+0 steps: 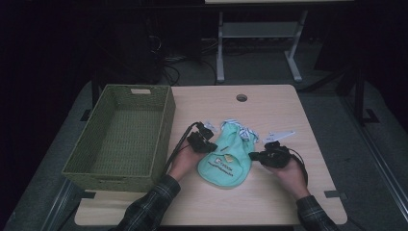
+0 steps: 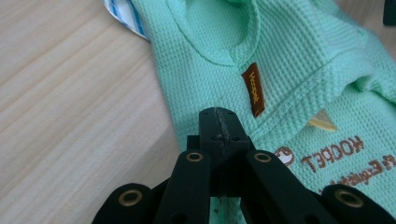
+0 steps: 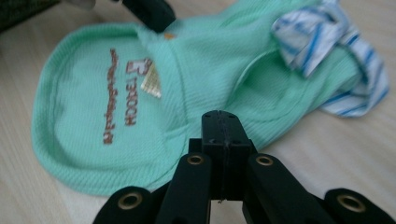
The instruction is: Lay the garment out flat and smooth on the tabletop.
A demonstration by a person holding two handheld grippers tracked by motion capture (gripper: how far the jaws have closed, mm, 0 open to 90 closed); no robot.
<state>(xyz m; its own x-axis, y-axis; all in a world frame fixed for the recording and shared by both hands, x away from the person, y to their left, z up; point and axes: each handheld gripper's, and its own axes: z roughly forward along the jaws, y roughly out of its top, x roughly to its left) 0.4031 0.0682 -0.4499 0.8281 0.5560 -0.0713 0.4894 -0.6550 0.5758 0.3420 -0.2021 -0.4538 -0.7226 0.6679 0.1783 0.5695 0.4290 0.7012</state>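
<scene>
Jaws of the left hand-held gripper (image 1: 204,140) and right hand-held gripper (image 1: 257,156) are together, empty, flanking the mint-green pet shirt (image 1: 226,161) near the table (image 1: 269,202) front edge.

Your sleeves (image 1: 149,204) are dark plaid. Each hand-held gripper (image 2: 218,122) you carry is black, with brass-ringed pivots. A black cable (image 1: 177,145) trails from it.

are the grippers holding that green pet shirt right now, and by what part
Each shut gripper looks pinched on the green pet shirt: left gripper near the armhole seam, right gripper on the opposite side edge. The cloth between the pads is hidden.
</scene>
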